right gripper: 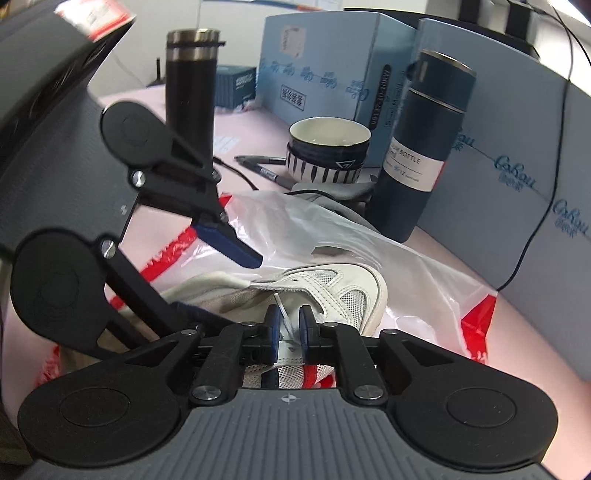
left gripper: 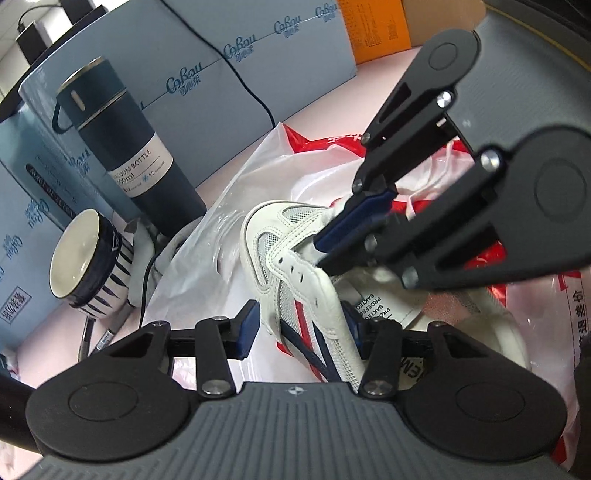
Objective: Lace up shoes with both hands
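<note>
A white sneaker [left gripper: 266, 236] with red and navy stripes lies on a white and red plastic bag [left gripper: 207, 266] on the pink table. My left gripper [left gripper: 299, 328] stands open astride the shoe's eyelet flap, one blue pad on each side, neither clearly pressing. My right gripper [left gripper: 320, 254] reaches in from the upper right to the eyelets. In the right wrist view the sneaker [right gripper: 343, 291] points right. The right gripper [right gripper: 289, 328] is narrowly open, and a thin white lace end [right gripper: 282, 314] runs loose between its pads. The left gripper [right gripper: 216, 286] comes in from the left, its lower finger hidden behind the shoe.
A dark blue vacuum bottle [left gripper: 133, 147] and a striped cup [left gripper: 85, 258] stand close behind the bag. Light blue boxes [left gripper: 258, 55] wall the back, with a black cable across them. A black flask [right gripper: 190, 85] and pens [right gripper: 266, 166] sit beyond. An orange box [left gripper: 373, 26] is far right.
</note>
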A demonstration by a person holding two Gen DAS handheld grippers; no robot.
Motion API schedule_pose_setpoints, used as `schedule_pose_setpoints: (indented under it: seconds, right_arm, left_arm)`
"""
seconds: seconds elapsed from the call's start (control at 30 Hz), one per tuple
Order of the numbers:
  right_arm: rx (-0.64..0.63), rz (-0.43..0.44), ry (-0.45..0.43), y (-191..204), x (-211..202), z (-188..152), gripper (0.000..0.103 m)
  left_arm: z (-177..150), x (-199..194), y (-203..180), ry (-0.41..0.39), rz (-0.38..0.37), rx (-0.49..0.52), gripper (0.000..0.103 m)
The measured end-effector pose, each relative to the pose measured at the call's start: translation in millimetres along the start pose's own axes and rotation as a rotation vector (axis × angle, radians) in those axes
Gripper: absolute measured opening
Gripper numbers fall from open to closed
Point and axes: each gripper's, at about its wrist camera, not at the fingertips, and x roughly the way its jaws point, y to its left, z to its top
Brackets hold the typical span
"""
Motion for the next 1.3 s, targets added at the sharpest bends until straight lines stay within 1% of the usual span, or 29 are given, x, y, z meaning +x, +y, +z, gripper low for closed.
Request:
schedule_pose_setpoints:
  seconds: [0.1,0.17,0.27,0.4,0.5,0.6,0.67,0.77,0.83,0.97,1.07,1.1,1.13,1.23,1.3]
  right_arm:
    - [-0.014,-0.017,0.012,1,0,0,0.005]
    - [-0.012,-0.020,0.008,0,-3,1,0.004]
    - [-0.006,-0.029,-0.013,-4,-15,3,0.004]
    - [0.085,-0.038,-0.071,-19,-34,2,0.004]
    - [0.149,-0.034,-0.098,-28,-40,-2,0.004]
    - [0.194,-0.023,-0.104,-32,-38,-4,0.004]
    - [0.211,-0.014,-0.107,-33,-37,-5,0.004]
    - [0.228,0.003,-0.112,-33,-36,-7,0.004]
    - [0.239,0.009,-0.107,-33,-33,-8,0.004]
    - [0.282,0.020,-0.105,-37,-29,-9,0.004]
    - [0.299,0.023,-0.105,-38,-28,-11,0.004]
    - [0.306,0.024,-0.106,-39,-27,-12,0.004]
    - [0.315,0.026,-0.106,-40,-27,-14,0.004]
    - [0.327,0.030,-0.114,-41,-27,-16,0.004]
    - [0.329,0.034,-0.116,-41,-27,-17,0.004]
  left_arm:
    - [1,1,1,-0.001,-0.005,-0.008,0.043]
    - [1,1,1,-0.004,-0.014,-0.018,0.038]
    - [1,-2,1,-0.011,-0.019,-0.027,0.037]
    - [1,-1,3,-0.011,-0.028,-0.045,0.037]
    - [0,0,8,-0.014,-0.052,-0.096,0.037]
    - [-3,1,17,-0.025,-0.095,-0.192,0.035]
    - [-7,3,27,-0.037,-0.140,-0.305,0.031]
    - [-12,-1,41,-0.078,-0.198,-0.465,0.027]
    - [-10,-3,43,-0.095,-0.185,-0.488,0.027]
    - [2,3,17,-0.098,-0.052,-0.286,0.031]
    - [5,15,9,-0.104,0.006,-0.238,0.031]
    - [5,19,8,-0.100,0.007,-0.239,0.030]
    - [5,23,8,-0.095,0.006,-0.242,0.026]
    - [2,22,21,-0.111,-0.032,-0.354,0.020]
    - [-3,21,41,-0.113,-0.105,-0.506,0.019]
